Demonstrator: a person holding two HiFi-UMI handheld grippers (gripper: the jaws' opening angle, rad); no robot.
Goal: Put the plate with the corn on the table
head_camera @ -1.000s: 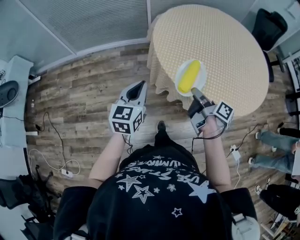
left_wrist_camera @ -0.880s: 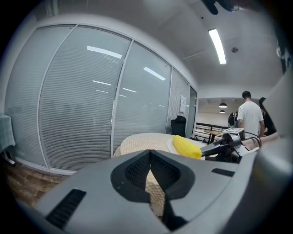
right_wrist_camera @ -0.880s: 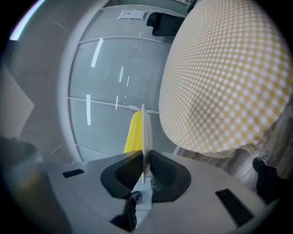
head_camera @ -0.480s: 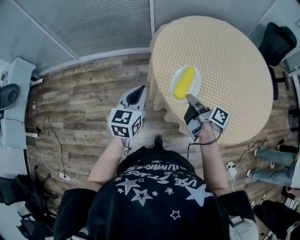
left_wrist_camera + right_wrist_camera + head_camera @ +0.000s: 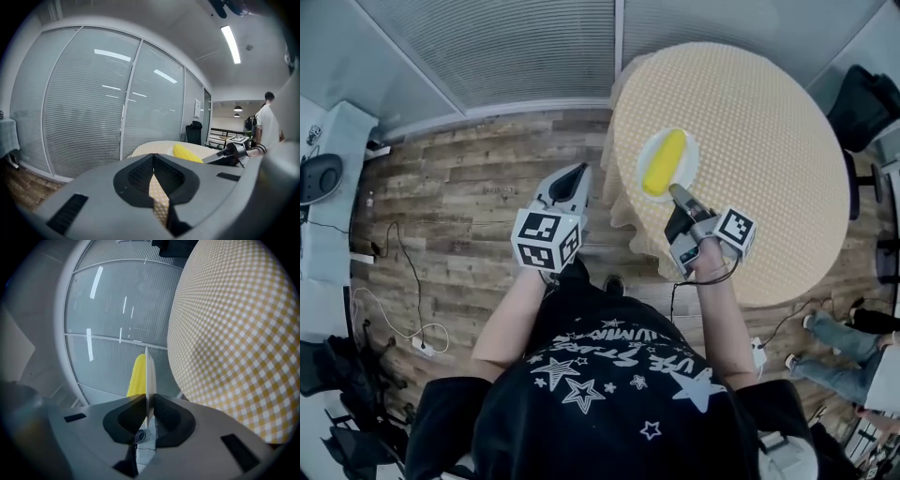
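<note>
Head view shows two grippers, one plate, one cob of corn and one round table. Nearest, the left gripper (image 5: 575,175) hangs over the wooden floor (image 5: 469,187), off the table's left edge. Left gripper view shows its jaws closed together with nothing between them; only checked cloth is visible through the slit below the tips. The right gripper (image 5: 677,192) is clamped on the near rim of the plate (image 5: 690,150), with the thin rim pinched between its almost-meeting pads. In the right gripper view the plate is edge-on, a thin white line, and the corn (image 5: 664,161) is half hidden behind it. A gap shows there between plate and table (image 5: 769,122), so the plate is held just over the cloth by the table's near-left edge. The person's right arm covers part of that near edge. At the lower right, someone's legs (image 5: 823,337) are cut off by the frame.
</note>
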